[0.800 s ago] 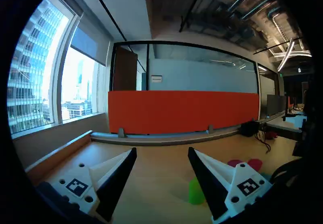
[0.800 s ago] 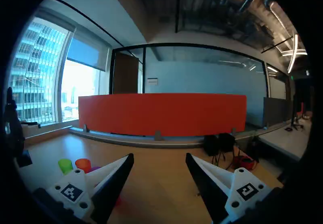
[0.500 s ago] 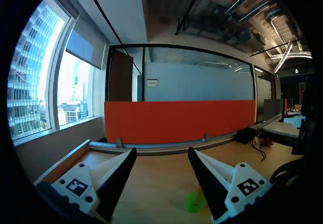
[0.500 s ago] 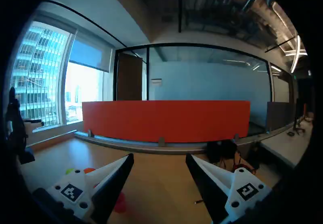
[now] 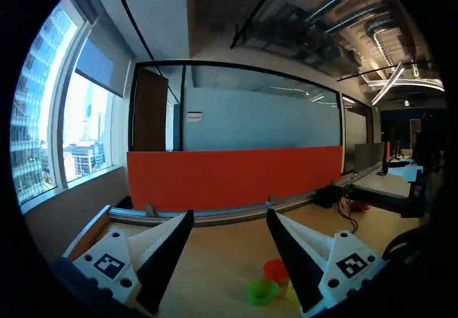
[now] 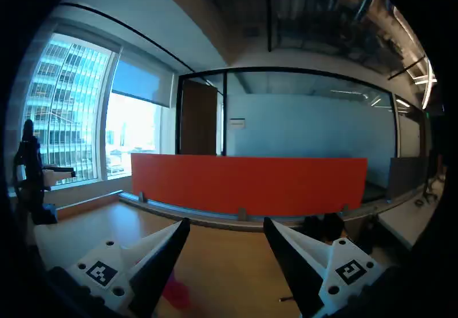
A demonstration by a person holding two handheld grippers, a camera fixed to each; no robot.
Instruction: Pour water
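Cups on wooden desk, orange partition

Before the flat orange-red divider panel, a light-brown wooden tabletop carries a lime-green plastic cup, a red-orange plastic cup and a yellow plastic cup.

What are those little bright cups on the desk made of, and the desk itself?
The green cup and red cup look like smooth plastic: bright, slightly translucent colour. The desk looks like wood or wood-look laminate, warm tan with a low sheen; I cannot tell which.
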